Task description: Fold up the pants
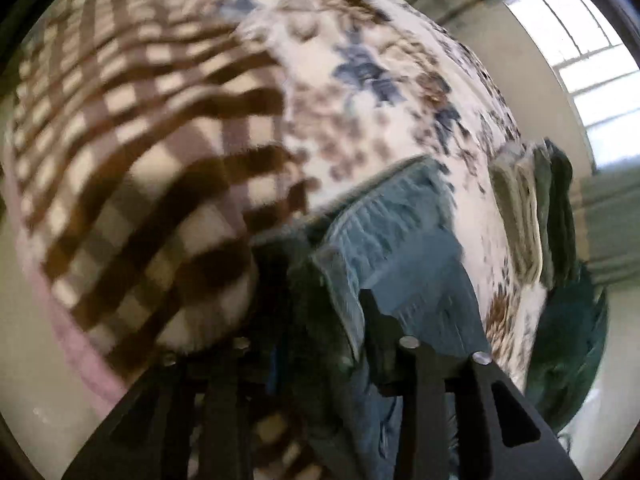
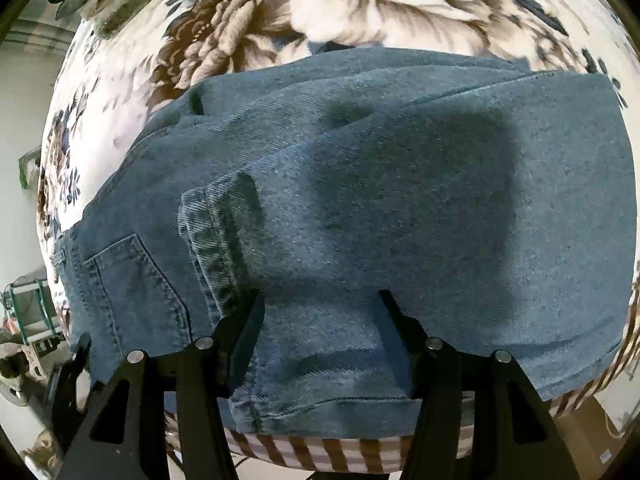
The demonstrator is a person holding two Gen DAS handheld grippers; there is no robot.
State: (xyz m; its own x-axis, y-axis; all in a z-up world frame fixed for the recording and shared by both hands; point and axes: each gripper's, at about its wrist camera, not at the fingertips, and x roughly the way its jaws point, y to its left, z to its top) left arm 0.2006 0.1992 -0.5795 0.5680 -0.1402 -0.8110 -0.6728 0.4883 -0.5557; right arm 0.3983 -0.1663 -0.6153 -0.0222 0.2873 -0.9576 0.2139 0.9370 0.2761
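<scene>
Right tongs (image 2: 320,312): the 2 fingers stand wide apart, tips low over the top layer of the folded jeans (image 2: 400,184). Nothing between them but flat denim; whether the tips touch the cloth, cannot tell. A dark shadow lies on the denim ahead of the fingers.

Jeans: blue denim, doubled over, lying on the floral blanket (image 2: 360,8). Hemmed leg end (image 2: 212,232) sits just left of the left finger; back pocket (image 2: 132,280) further left, near the lower layer's edge. Near edge of the jeans reaches the brown checked cloth (image 2: 320,452) below.

Left tongs (image 1: 332,312): view blurred. Right finger (image 1: 380,320) visible, dark, against a fold of the jeans (image 1: 400,240); left finger lost in shadow, so the opening and any grip cannot be told.

Outward, left view: brown checked cloth (image 1: 140,160) on the left, floral blanket (image 1: 360,80) beyond, stack of folded greenish garments (image 1: 532,212) at the blanket's right edge, window (image 1: 592,60) behind.
</scene>
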